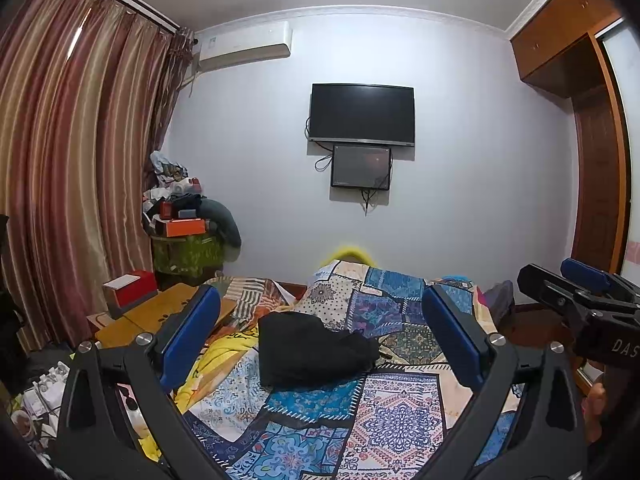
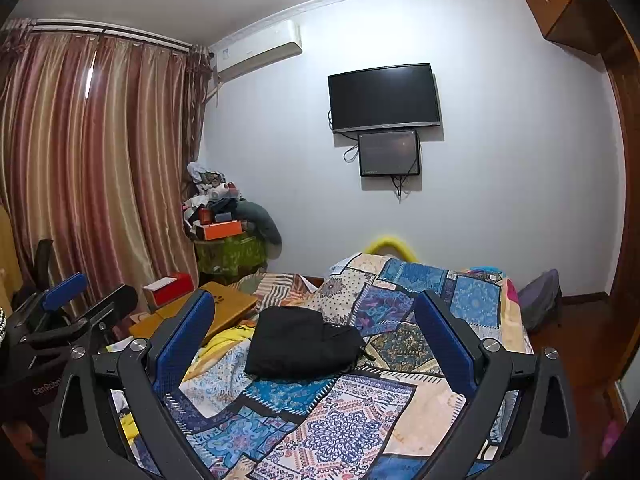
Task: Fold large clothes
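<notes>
Beyond the left gripper's left finger lie striped curtains, a red box on a wooden worktop and a heap of clutter in the corner. Both blue fingers are spread wide and grip nothing. Between them, a little further out, the black garment lies in a folded bundle on the patchwork bedspread, untouched. Past the right finger the right gripper shows side-on. Through the right wrist camera its own fingers are likewise spread and empty, with the black garment ahead between them and the left gripper outside the left finger. A dark screen hangs on the far wall.
</notes>
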Demonstrator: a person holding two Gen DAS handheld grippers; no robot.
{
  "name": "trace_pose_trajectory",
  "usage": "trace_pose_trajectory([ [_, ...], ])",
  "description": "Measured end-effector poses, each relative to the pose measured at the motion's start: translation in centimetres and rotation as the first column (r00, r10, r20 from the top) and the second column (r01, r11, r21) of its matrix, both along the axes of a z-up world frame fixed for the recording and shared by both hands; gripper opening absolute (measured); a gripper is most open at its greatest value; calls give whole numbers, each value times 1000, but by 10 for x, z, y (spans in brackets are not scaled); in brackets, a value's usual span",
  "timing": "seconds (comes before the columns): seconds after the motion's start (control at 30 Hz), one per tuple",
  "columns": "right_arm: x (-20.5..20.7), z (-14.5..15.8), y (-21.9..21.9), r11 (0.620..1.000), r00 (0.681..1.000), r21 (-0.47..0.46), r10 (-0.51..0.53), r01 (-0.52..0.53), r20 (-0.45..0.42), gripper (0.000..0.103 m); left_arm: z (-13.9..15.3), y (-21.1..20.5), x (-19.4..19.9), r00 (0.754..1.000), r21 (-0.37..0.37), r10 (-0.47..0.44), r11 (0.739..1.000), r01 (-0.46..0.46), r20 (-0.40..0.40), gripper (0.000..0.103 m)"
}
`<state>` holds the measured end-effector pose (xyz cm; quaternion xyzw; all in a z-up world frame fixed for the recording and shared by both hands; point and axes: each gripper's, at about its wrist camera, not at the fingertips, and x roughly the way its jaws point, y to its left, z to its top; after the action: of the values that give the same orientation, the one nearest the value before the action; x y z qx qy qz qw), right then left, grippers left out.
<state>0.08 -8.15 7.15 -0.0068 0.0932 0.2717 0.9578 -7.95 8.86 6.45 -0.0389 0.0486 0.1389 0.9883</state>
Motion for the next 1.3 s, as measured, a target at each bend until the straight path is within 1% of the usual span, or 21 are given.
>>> trace_pose_trajectory([
  [0.5,1,1,-2,1000,1000,-5,0,0,-7,99,-4,-1,-1,1000,-11,-3,1000,3,2,102],
  [1.07,4,1,-6,1000,1000,-4,-4,4,-19,99,-7,-6,4,1000,-27,-18,999,17,-23,102],
  [1.3,5,1,-8,1000,1000,-3,-7,7,-21,100,-7,-4,6,999,-45,-29,999,28,-29,102],
])
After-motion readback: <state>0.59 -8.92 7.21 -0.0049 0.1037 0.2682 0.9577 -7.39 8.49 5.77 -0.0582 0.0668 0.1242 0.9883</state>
